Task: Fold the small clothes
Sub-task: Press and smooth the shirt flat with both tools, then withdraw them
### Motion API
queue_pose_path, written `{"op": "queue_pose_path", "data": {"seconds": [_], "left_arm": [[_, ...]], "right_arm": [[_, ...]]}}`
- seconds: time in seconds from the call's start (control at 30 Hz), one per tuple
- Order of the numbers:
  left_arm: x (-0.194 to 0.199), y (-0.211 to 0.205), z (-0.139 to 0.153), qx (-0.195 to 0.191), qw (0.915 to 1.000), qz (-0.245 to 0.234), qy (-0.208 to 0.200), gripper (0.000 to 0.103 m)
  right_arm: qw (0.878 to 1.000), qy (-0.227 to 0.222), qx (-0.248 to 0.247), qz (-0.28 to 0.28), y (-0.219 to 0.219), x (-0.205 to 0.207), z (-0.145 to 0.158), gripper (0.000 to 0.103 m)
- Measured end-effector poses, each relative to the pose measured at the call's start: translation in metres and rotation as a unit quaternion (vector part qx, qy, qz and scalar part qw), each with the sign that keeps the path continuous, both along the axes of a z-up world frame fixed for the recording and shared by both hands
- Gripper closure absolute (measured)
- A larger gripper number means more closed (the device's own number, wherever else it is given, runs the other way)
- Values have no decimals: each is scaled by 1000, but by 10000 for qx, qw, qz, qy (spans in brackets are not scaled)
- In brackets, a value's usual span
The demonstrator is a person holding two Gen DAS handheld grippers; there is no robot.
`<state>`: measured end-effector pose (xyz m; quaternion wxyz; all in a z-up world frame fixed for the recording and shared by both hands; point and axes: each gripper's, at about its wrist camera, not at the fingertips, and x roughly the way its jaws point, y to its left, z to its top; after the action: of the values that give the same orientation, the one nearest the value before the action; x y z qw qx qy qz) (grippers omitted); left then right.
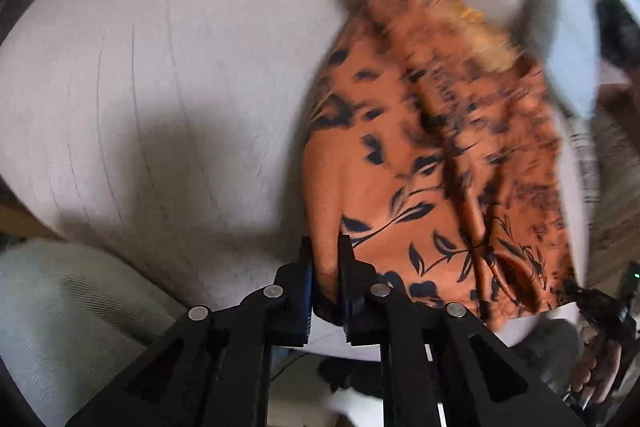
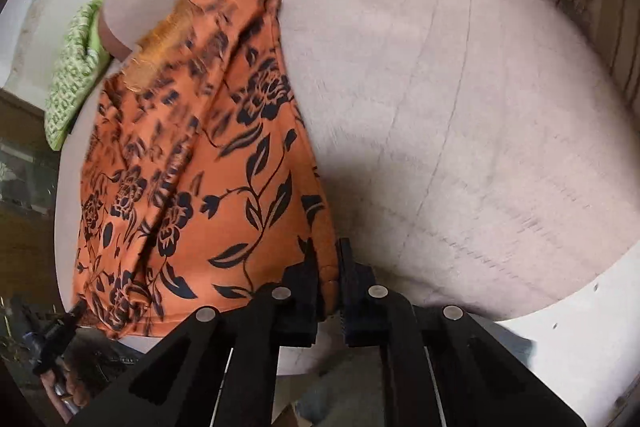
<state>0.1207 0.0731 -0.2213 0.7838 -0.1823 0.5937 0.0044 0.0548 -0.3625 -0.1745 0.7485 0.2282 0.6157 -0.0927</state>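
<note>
In the left wrist view, the left gripper (image 1: 325,259) was clamped on the near left corner of the garment (image 1: 432,163), an orange cloth with a dark floral print. Orange fabric filled the narrow gap between its fingers (image 1: 306,267). The garment lay on a pale sheet (image 1: 160,87) and ran away from the gripper toward the far right, with a long ridge of bunched fabric down its middle. Its far end was blurred; a yellowish patch (image 1: 484,39) showed there. At the lower right edge, a hand (image 1: 600,363) held the right gripper, whose tip touched the garment's near right corner; its own state could not be told from this view.

In the right wrist view, the right gripper (image 2: 329,267) was closed on the garment's (image 2: 208,167) near right corner, with the orange hem pinched between its fingers (image 2: 348,275). The garment stretched away to the upper left over the sheet (image 2: 460,107). A green patterned cloth (image 2: 74,83) lay just beyond the garment's left edge. At the lower left, the left gripper's tip (image 2: 76,309) met the garment's other near corner.
</note>
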Motion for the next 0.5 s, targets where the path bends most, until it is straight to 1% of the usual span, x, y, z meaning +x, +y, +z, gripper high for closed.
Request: {"op": "queue_pose_path", "data": {"seconds": [0.03, 0.07, 0.1, 0.13, 0.2, 0.23, 0.27, 0.3, 0.33, 0.37, 0.4, 0.43, 0.5], "left_arm": [[-1, -1, 1, 40, 10000, -12, -79, 88], [-3, -3, 5, 125, 9998, -31, -174, 85], [-5, -3, 12, 171, 9993, -58, -316, 79], [-8, -2, 18, 183, 9988, -49, -449, 78], [-21, 0, 30, 238, 9978, 44, -621, 74], [-24, 0, 35, 214, 9975, 45, -674, 74], [-32, 1, 43, 137, 9966, 49, -809, 73], [-39, 1, 49, 137, 9956, 85, -923, 70], [-43, 0, 53, 205, 9943, 129, -1040, 68], [-48, 0, 58, 282, 9926, 145, -1171, 64], [-52, -1, 61, 299, 9913, 131, -1276, 57], [-52, -4, 63, 307, 9906, 91, -1333, 54], [-51, -9, 62, 363, 9915, 29, -1251, 53]], "right_arm": [[10000, 90, -14, 41, 2, 2, -6, 94], [9998, 113, -78, 109, 4, 3, -6, 90], [9997, -25, -167, 147, 6, 4, 0, 85], [9991, -258, -301, 181, 8, 4, 10, 73], [9979, -554, -261, 220, 10, 2, 21, 56], [9970, -688, -290, 205, 10, 0, 27, 56], [9957, -845, -338, 193, 12, -3, 35, 56], [9939, -1040, -327, 185, 15, -6, 44, 56], [9917, -1245, -274, 165, 18, -7, 53, 55], [9900, -1382, -238, 154, 21, -7, 59, 53], [9864, -1630, -129, 171, 27, -5, 67, 46], [9843, -1754, -47, 194, 30, -5, 70, 41], [9782, -2040, 245, 315, 43, 4, 72, 38]]}}
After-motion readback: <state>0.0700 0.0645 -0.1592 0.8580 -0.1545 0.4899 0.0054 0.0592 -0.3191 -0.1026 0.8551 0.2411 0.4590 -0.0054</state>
